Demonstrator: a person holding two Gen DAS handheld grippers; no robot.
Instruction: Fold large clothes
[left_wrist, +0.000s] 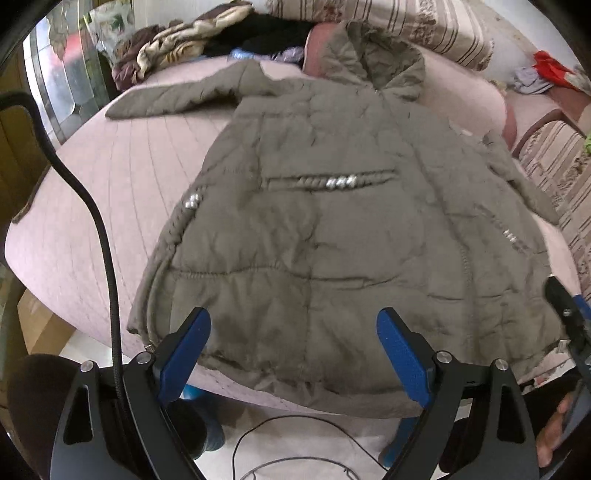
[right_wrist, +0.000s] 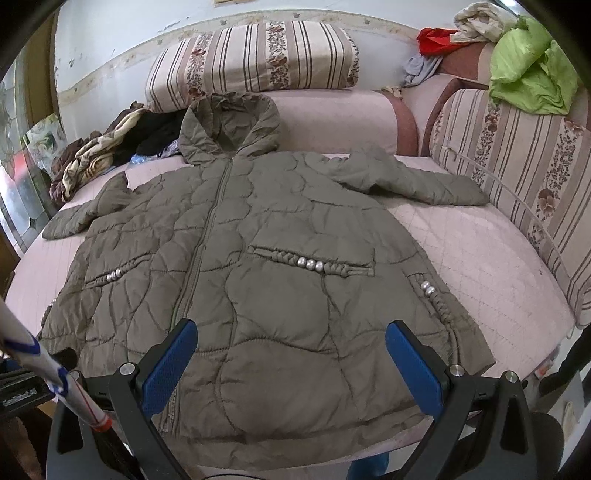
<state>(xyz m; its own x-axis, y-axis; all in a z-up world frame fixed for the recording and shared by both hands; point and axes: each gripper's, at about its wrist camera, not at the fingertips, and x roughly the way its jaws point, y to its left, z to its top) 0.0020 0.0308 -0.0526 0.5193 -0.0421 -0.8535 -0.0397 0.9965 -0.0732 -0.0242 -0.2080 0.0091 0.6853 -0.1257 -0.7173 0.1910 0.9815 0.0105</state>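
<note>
Lying face-up on the pink sofa seat (right_wrist: 480, 258), the olive padded coat (right_wrist: 258, 258) runs hem-to-hood straight away from both grippers. Left gripper (left_wrist: 293, 354) and right gripper (right_wrist: 291, 354) hover just above the near hem, jaws apart and empty. The right view shows the zip and 2 sleeves; the left view shows floor cables.

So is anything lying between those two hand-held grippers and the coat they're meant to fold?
Nothing visible. The coat lies spread flat, and both the left hand-held gripper and right hand-held gripper hang open over its hem.
</note>
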